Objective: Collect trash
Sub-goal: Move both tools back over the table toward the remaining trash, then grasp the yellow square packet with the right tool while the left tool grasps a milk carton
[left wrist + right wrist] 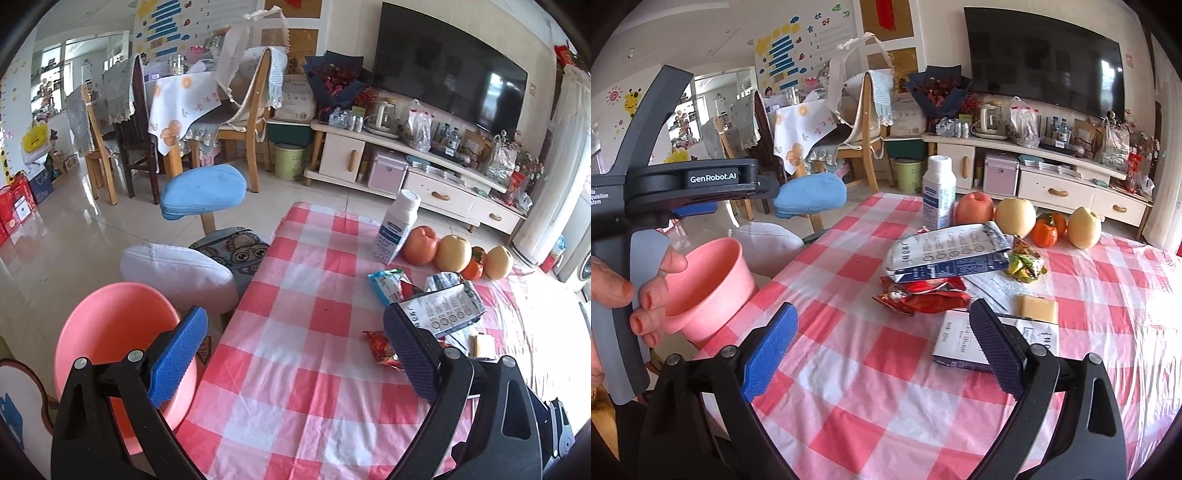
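Note:
A pile of wrappers lies on the red-checked tablecloth (pixel 879 369): a blue-white foil bag (pixel 947 251) on top of a red wrapper (pixel 923 293), a green-yellow wrapper (pixel 1027 262), and a flat blue-white carton (pixel 960 345). The left wrist view shows the foil bag (pixel 448 308), a red wrapper (pixel 382 347) and a teal wrapper (pixel 386 286). A pink bin (pixel 711 284) stands off the table's left edge, also in the left wrist view (pixel 114 339). My left gripper (pixel 295 354) is open and empty above the cloth. My right gripper (pixel 882 350) is open and empty, its right finger over the carton.
A white bottle (pixel 938 192), an apple (pixel 975 208), two pears and oranges (pixel 1049 229) stand at the table's far side. A tan block (pixel 1038 308) lies near the carton. Stools (pixel 203 192) stand left of the table. A TV cabinet (pixel 424 166) is behind.

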